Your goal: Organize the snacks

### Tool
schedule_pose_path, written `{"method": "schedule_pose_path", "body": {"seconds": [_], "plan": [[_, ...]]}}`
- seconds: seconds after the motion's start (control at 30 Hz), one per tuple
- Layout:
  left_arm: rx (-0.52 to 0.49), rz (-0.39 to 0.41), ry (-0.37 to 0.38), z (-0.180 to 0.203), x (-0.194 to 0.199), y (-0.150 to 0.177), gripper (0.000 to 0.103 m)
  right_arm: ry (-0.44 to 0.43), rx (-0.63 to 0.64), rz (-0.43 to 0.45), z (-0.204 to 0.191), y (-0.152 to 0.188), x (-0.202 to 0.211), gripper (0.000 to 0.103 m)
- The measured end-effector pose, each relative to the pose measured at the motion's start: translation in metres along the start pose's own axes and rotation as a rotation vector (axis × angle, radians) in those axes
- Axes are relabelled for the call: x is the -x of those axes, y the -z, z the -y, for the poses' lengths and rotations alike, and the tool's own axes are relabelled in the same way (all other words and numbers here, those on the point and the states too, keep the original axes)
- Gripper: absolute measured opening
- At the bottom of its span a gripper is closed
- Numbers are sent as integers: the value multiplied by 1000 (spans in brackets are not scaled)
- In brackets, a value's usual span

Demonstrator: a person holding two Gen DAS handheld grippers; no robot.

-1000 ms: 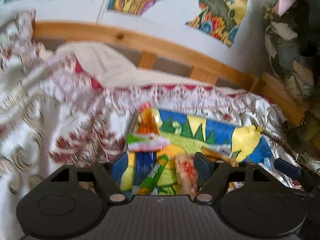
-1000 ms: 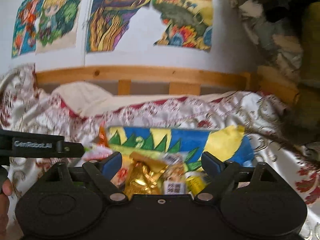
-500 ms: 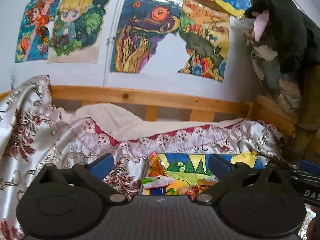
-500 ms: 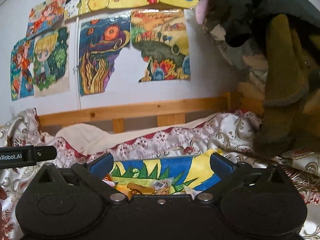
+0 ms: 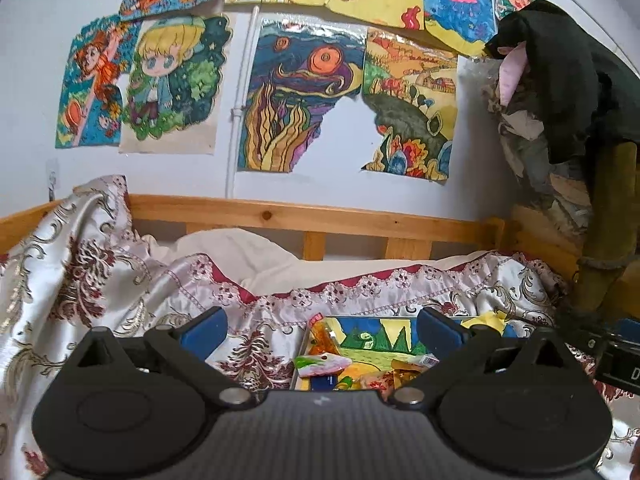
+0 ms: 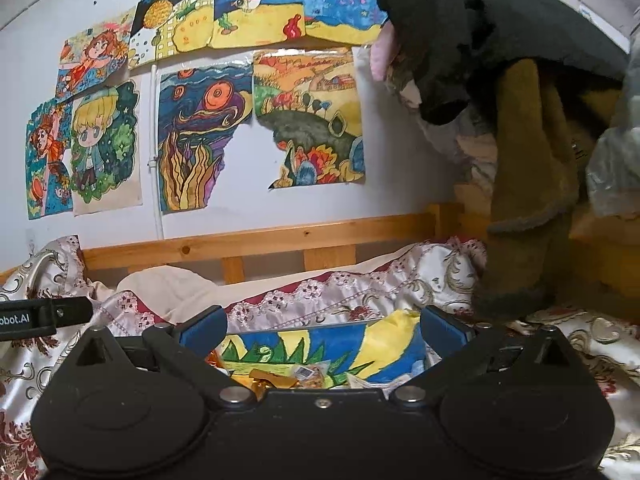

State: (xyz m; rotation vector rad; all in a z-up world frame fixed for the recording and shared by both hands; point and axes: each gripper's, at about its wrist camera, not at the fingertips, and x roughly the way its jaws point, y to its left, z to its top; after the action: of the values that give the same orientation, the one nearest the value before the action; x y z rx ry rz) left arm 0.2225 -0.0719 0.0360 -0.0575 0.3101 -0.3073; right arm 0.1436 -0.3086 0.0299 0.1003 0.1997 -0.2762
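Note:
A painted box [image 5: 372, 336] with a blue, yellow and green picture on its inner wall lies on the bed and holds several snack packets. In the left wrist view a pink and green packet [image 5: 322, 364] and an orange packet [image 5: 320, 336] lie at its left end. In the right wrist view the box [image 6: 320, 344] holds gold wrappers [image 6: 272, 380]. My left gripper [image 5: 322, 326] is open and empty, raised above and in front of the box. My right gripper [image 6: 322, 326] is open and empty, also raised over the box.
The box rests on a white and red patterned bedspread [image 5: 100, 288]. A wooden bed rail [image 5: 300, 216] runs behind it, under a wall of drawings [image 5: 296, 100]. Dark clothes [image 6: 500, 80] hang at the right. The other gripper's arm [image 6: 40, 316] shows at left.
Both grippers have lifted and pulled back from the box, tilting up toward the wall. Both jaws have opened wider. The snacks stay in the box.

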Motion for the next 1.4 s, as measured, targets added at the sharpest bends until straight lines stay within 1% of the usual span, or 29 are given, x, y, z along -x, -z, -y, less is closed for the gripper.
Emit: {"method": "schedule_pose_path", "body": {"seconds": [0.27, 0.57, 0.93, 1.2, 1.33, 1.4], "plan": [[9, 26, -35, -1, 30, 2, 103, 10, 12, 38, 7, 3, 36, 102], [12, 34, -51, -1, 57, 10, 103, 2, 21, 26, 11, 11, 62, 102], [-26, 7, -55, 5, 85, 29, 103, -12, 35, -6, 11, 24, 92, 102], [-11, -32, -103, 1, 111, 45, 103, -29, 45, -12, 10, 31, 119, 102], [2, -50, -129, -1, 124, 50, 103, -51, 4, -31, 18, 34, 131, 102], [7, -56, -139, -3, 131, 54, 103, -46, -13, -43, 20, 37, 139, 102]]}}
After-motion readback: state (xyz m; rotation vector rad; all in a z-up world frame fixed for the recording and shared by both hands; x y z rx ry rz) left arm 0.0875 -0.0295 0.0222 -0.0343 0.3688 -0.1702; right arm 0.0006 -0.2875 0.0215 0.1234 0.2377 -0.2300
